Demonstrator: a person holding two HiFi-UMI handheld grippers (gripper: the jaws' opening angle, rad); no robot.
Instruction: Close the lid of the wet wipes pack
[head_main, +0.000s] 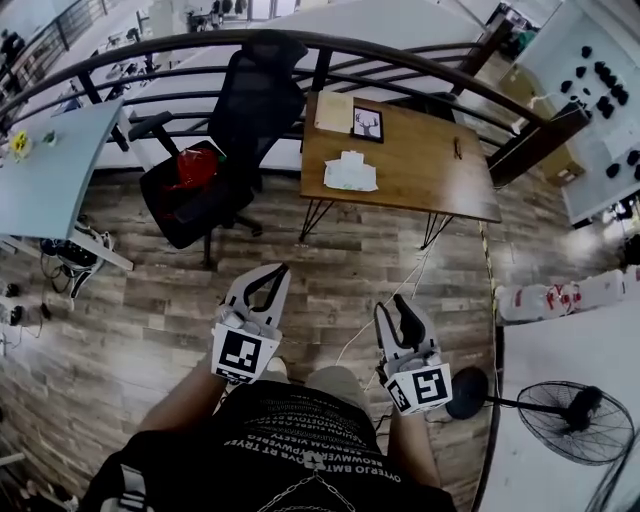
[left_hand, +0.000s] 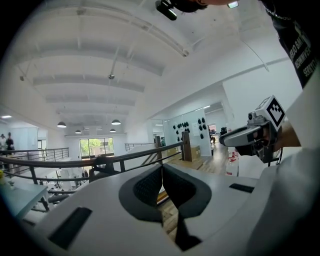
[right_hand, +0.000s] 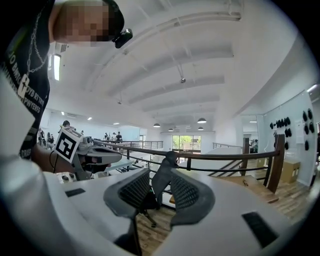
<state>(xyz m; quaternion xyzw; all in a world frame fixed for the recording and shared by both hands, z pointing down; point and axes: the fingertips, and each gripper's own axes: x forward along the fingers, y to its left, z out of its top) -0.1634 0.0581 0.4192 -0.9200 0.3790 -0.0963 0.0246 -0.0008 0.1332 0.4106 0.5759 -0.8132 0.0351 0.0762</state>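
Both near level, forward: left gripper (head_main: 279, 270) closed empty, right gripper (head_main: 394, 306) slightly open.

Shirt print (head_main: 300, 462) — blurred, nothing legible

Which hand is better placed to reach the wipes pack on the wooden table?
Right, marginally: the wipes pack lies ahead, more in line with the right claw than the left claw, though both hang far short of the table.

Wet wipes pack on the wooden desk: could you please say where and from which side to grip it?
Probably from above, across its narrower width: the wet wipes pack lies flat near the desk's near edge; its lid is too small to judge.
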